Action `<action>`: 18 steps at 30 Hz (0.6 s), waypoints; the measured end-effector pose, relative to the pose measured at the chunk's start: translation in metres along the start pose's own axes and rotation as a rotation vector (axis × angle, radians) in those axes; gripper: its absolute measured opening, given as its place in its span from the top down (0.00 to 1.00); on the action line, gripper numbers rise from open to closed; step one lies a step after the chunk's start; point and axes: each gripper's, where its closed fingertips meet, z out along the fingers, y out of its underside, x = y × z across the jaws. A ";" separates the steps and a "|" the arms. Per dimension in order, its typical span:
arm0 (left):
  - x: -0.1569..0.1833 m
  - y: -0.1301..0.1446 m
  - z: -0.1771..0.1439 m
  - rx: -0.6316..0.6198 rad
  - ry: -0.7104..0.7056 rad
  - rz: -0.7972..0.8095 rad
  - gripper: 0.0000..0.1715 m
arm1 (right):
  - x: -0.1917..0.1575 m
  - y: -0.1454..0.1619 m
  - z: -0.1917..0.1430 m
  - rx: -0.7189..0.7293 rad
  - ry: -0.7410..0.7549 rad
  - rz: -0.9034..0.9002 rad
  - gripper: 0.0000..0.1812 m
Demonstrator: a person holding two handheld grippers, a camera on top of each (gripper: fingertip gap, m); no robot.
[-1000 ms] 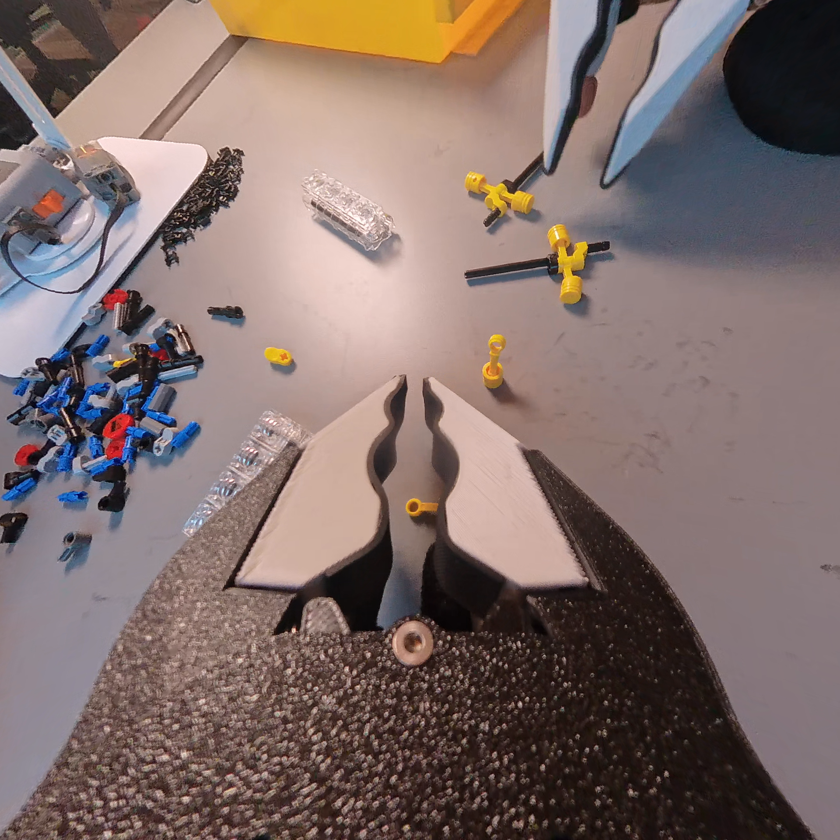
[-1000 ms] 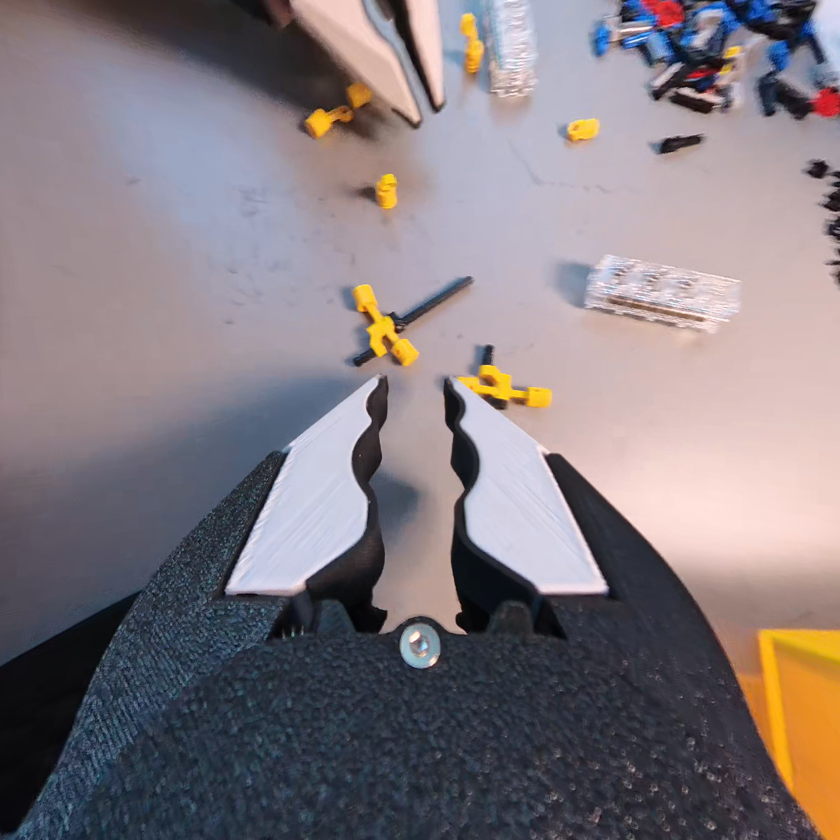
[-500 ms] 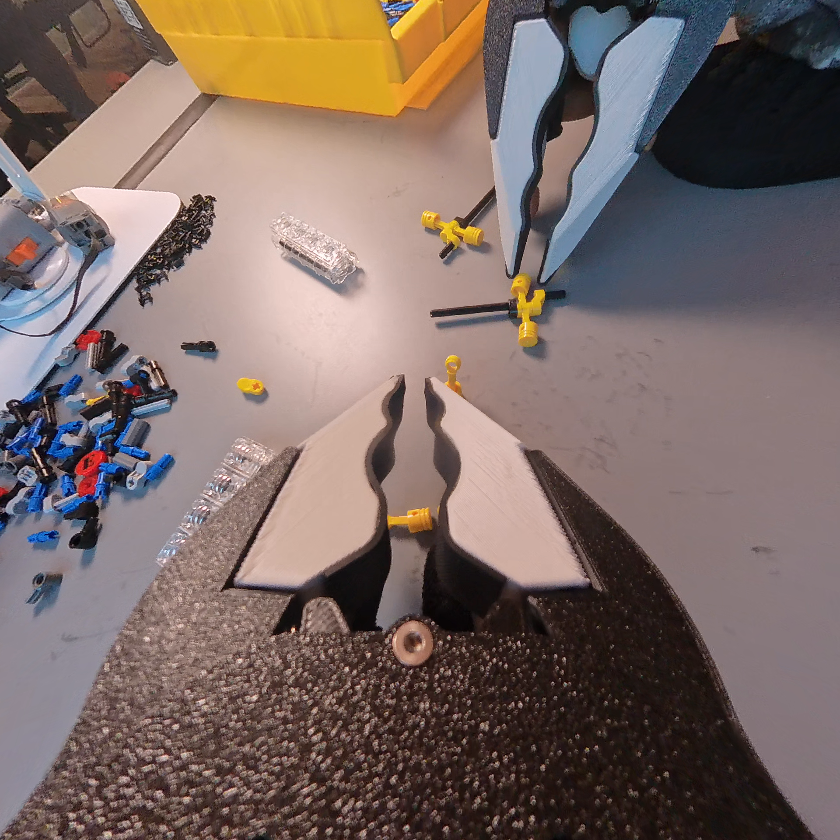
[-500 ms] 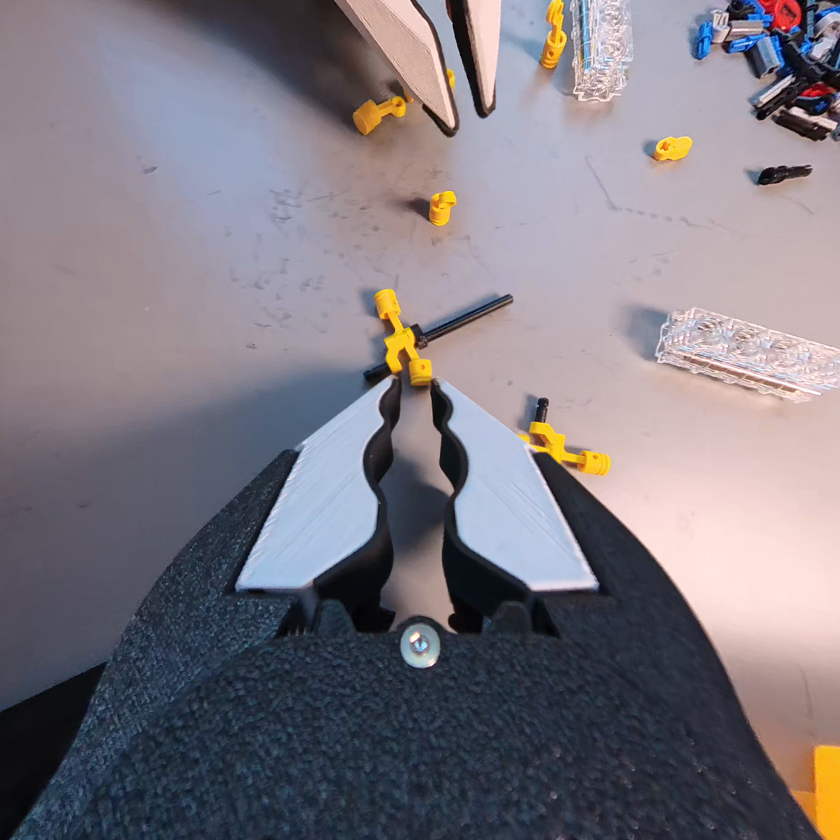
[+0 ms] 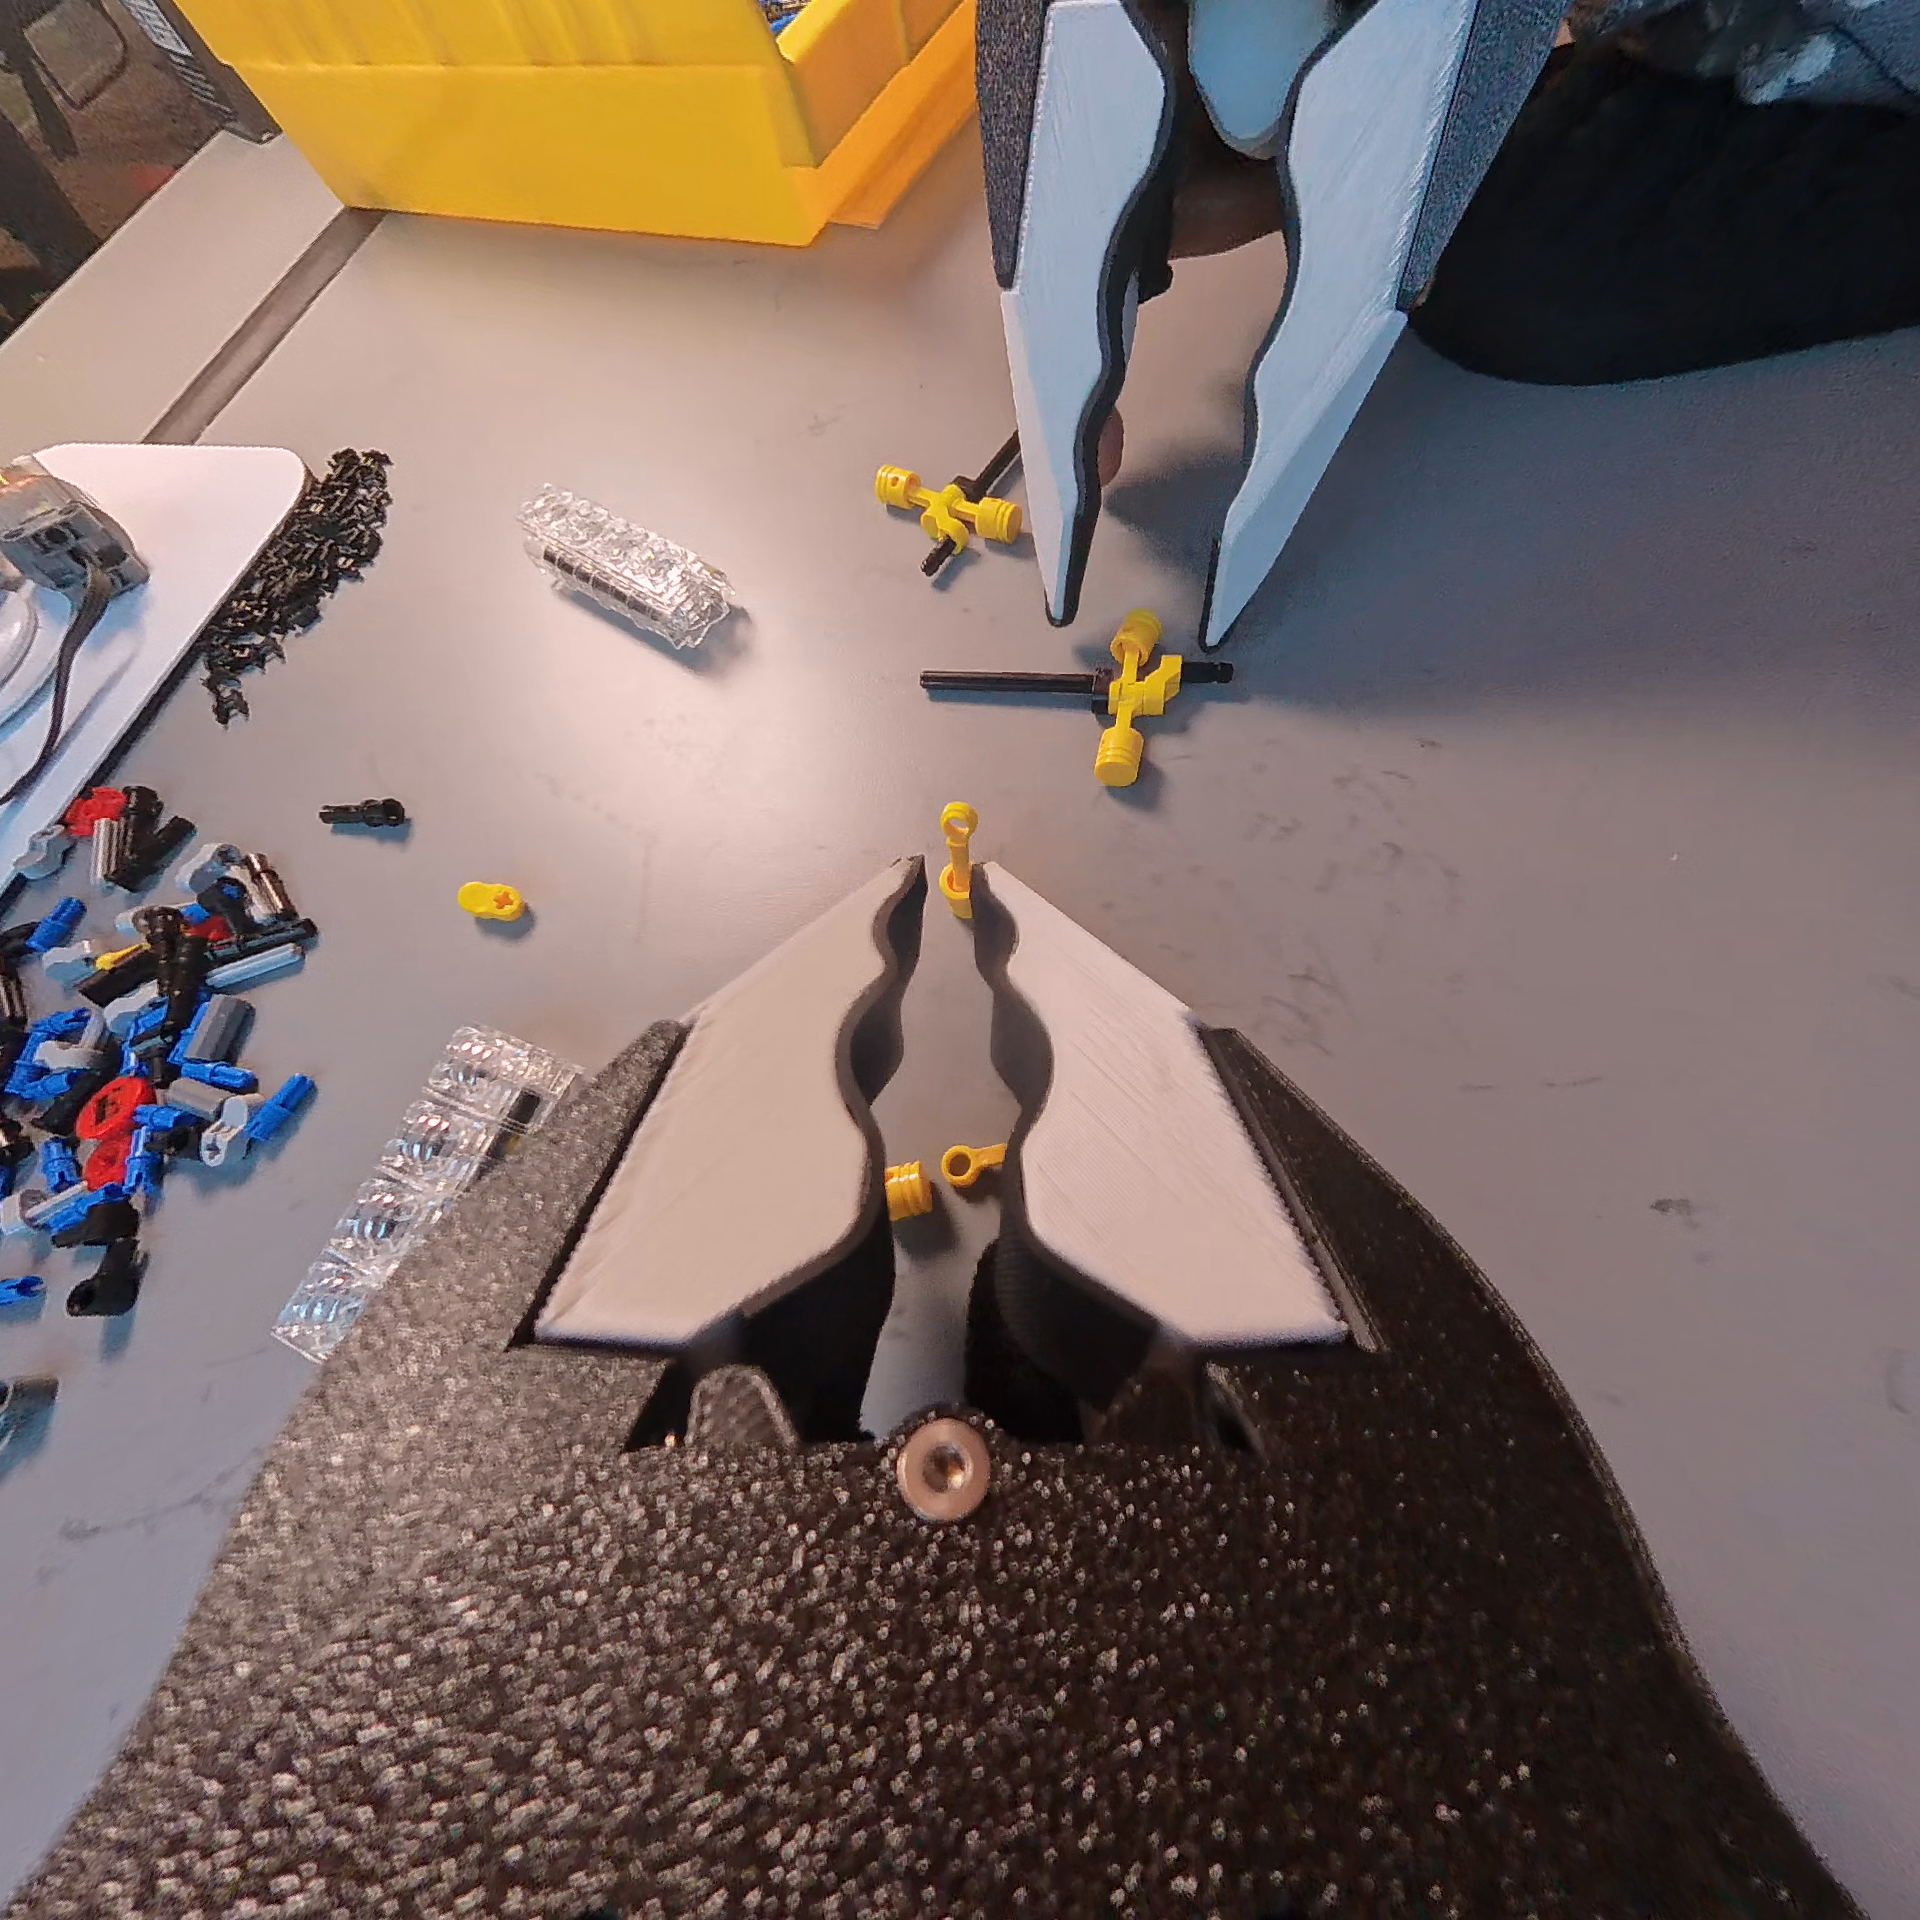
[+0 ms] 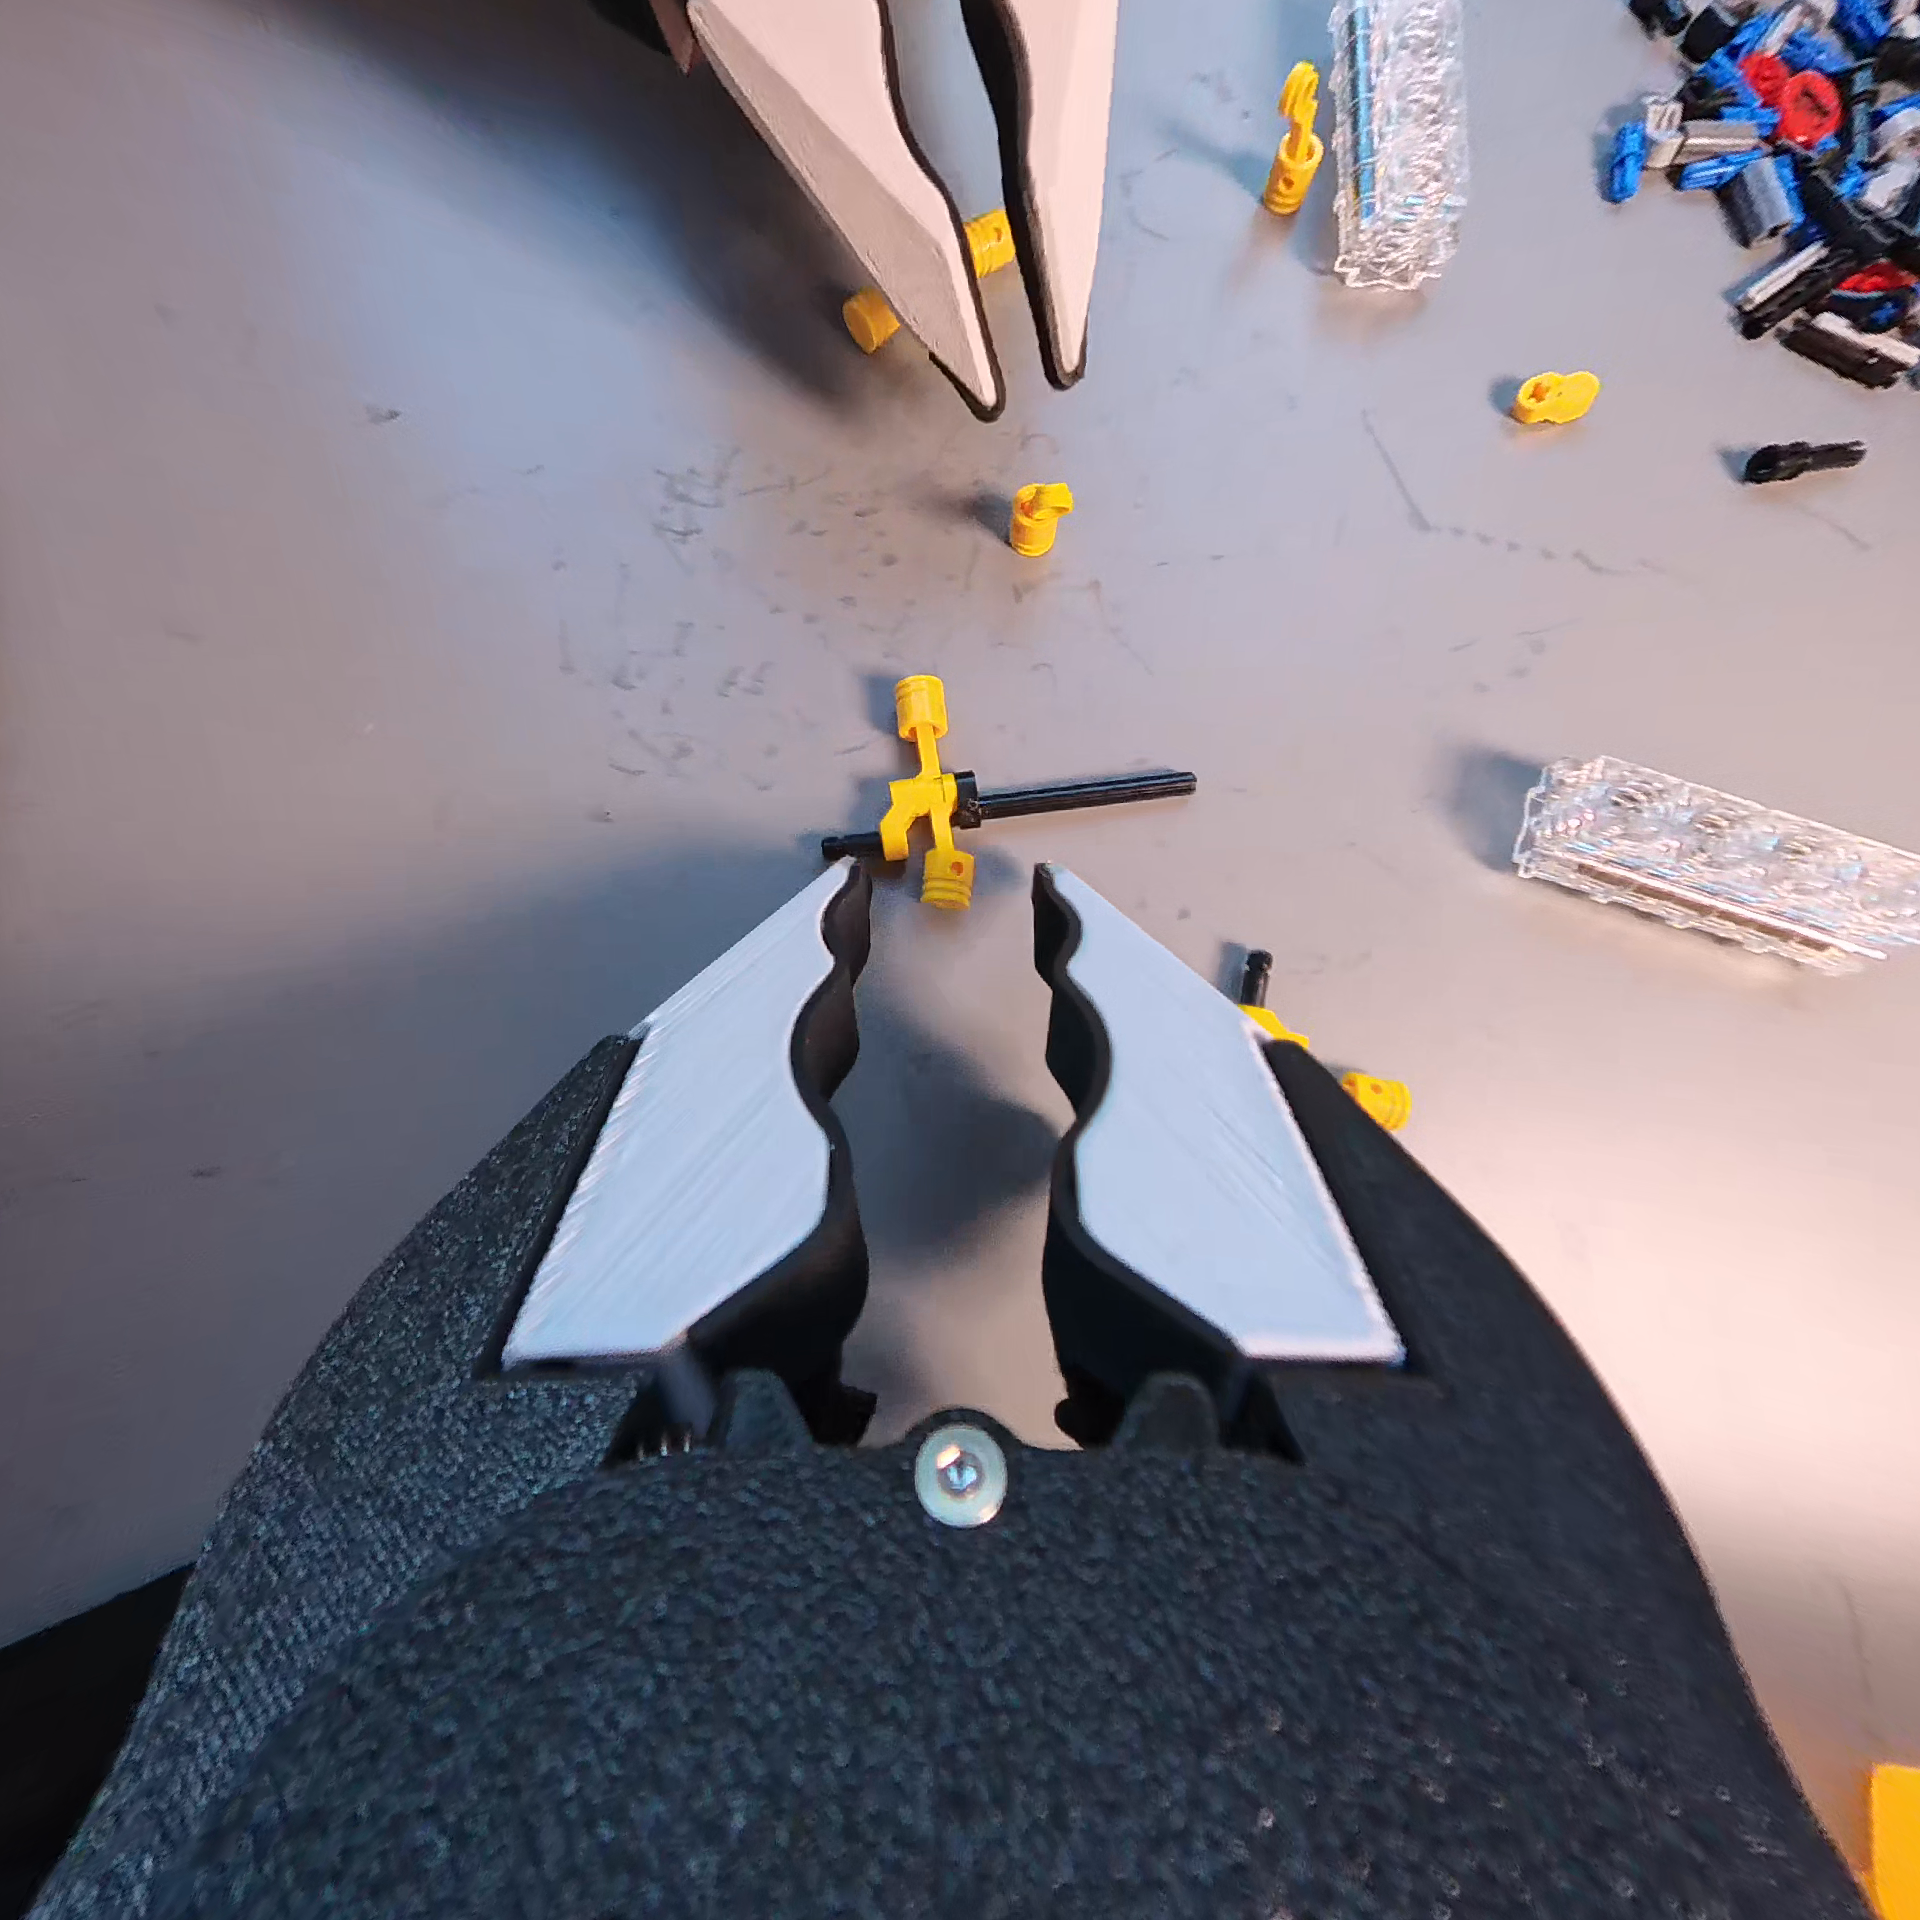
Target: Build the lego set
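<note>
On the grey counter [image 6: 416, 727], the right hand-held gripper [image 6: 948, 873] is hovering with jaws parted and empty, just short of the black axle carrying yellow piston pieces [image 6: 935, 795]. Its right finger is hiding part of a second yellow-and-black assembly [image 6: 1371, 1096] beside that axle. Beyond the axle, the left hand-held gripper [image 5: 951, 868] is sitting nearly closed, gripping nothing, its fingers covering part of a small yellow piston [image 5: 906, 1190].

Grey bench [image 5: 1558, 935]: surface scuffed and scratched, with a seam running along its far left side. A yellow plastic bin [image 5: 582, 135] stands at the far edge. A white board [image 5: 197, 509] with a rounded corner lies at the left, carrying a grey device [image 5: 62, 540] and a black cable [image 5: 62, 665]. Dark fabric [image 5: 1714, 229] rests at the far right.
</note>
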 end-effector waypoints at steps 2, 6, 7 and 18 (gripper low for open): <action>0.000 0.000 0.000 -0.001 -0.001 0.003 0.95 | -0.001 0.001 0.006 -0.023 0.010 -0.017 0.85; 0.001 0.001 0.000 0.002 0.004 -0.001 0.95 | -0.003 -0.005 0.010 -0.019 0.019 -0.046 0.94; 0.001 0.001 -0.001 0.003 0.007 -0.003 0.95 | -0.005 -0.005 0.010 -0.016 0.008 -0.042 0.95; 0.013 -0.006 -0.003 0.040 0.050 0.018 0.90 | -0.004 -0.030 -0.003 0.153 -0.024 0.033 0.95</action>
